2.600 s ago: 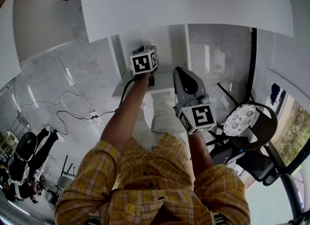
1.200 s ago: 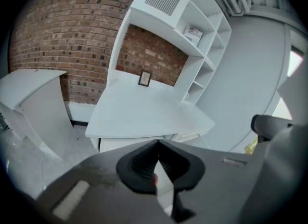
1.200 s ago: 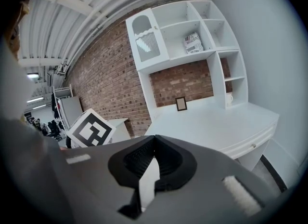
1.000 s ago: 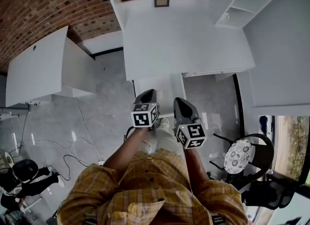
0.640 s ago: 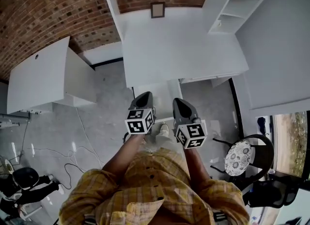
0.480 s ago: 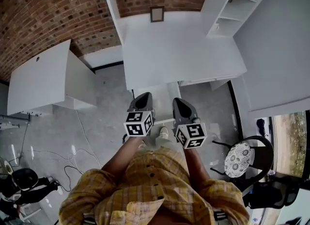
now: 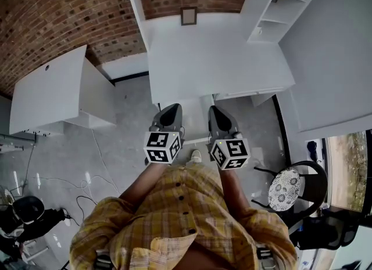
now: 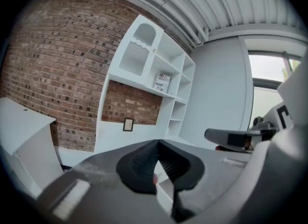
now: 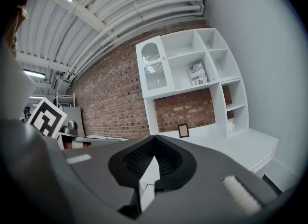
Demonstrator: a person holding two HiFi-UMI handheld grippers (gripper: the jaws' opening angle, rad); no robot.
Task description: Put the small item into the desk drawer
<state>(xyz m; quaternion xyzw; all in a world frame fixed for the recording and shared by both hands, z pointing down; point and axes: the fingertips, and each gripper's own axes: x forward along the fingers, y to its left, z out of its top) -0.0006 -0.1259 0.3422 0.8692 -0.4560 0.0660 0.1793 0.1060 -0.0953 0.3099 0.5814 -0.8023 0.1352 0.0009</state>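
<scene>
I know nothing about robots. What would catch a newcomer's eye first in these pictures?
Two grey hand-held tools stand out at centre: the left claw and the right claw, both shut, each bearing a black-and-white marker cube. Below them is the person's yellow checked shirt. Ahead stand a white desk and a red brick wall.
</scene>
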